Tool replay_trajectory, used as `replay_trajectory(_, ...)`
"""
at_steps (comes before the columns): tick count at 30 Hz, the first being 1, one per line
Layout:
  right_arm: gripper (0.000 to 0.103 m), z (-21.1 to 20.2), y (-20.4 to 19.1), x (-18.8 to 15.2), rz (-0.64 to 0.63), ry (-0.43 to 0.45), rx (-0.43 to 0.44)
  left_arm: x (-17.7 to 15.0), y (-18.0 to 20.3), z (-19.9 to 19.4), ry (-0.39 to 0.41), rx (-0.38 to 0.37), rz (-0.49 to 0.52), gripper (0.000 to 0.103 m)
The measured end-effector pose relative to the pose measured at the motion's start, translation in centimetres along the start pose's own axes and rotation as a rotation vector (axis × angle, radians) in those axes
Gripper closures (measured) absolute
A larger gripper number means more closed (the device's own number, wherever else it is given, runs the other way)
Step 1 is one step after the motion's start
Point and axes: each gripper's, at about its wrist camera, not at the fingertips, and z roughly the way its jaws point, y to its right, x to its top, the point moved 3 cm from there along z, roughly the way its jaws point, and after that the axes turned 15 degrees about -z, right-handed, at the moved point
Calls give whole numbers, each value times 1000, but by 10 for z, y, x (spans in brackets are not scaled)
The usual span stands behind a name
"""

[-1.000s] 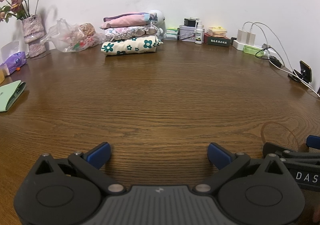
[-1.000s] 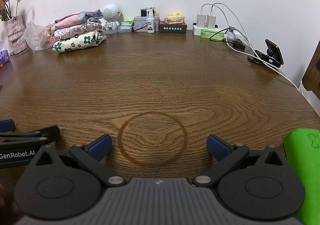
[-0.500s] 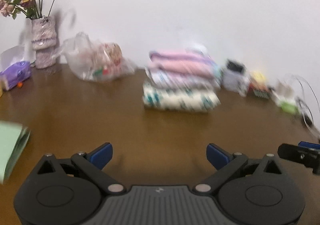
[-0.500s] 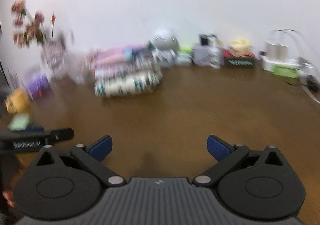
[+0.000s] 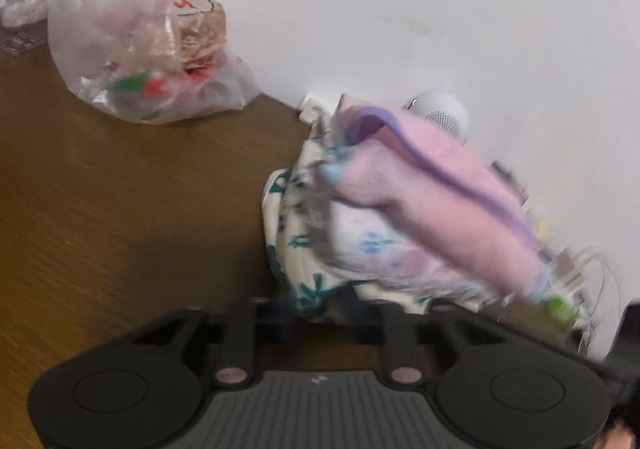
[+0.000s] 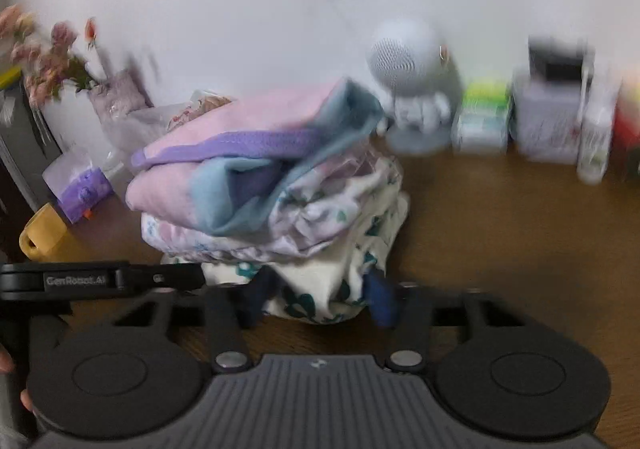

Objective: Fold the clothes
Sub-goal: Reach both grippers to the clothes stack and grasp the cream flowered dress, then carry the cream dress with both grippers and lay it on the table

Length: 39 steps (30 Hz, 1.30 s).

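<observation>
Clothes (image 6: 272, 205) sit stacked on the table (image 5: 120, 209) by the wall: pink piece on top, floral prints beneath. Your step reads as fetching the pile. Right gripper (image 6: 316, 301) has its fingers narrowed around the bottom cream garment (image 6: 320, 281); left gripper (image 5: 320, 313) appears likewise closed on it, though blur obscures this. Next, you need one garment separated and spread flat.

pink-lilac top garment (image 6: 248, 125), teal-flowered cream garment (image 6: 320, 281)
</observation>
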Motion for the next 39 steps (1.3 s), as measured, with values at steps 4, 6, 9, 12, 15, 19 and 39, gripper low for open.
replay_trajectory(4,99,-61,-21,31,8,195,29,2,62,-82,215,-201,153,103)
replay_trajectory(6,100,-111,-46,58,-37,308,55,2,99,-154,346,-410,163,98)
replay_trajectory(9,101,-182,-90,86,-167,435,9,-14,135,-239,538,-414,277,82)
replay_trajectory(12,102,-254,-119,80,-209,512,26,-43,132,-286,539,-375,303,44)
replay_trajectory(15,101,-317,-149,56,-261,530,67,-85,108,-310,504,-344,277,24)
replay_trajectory(19,101,-346,-169,24,-267,464,14,-143,73,-321,398,-336,199,21)
replay_trajectory(39,48,-375,-85,-216,-132,-46,-365,-404,71,-304,-73,-271,512,12)
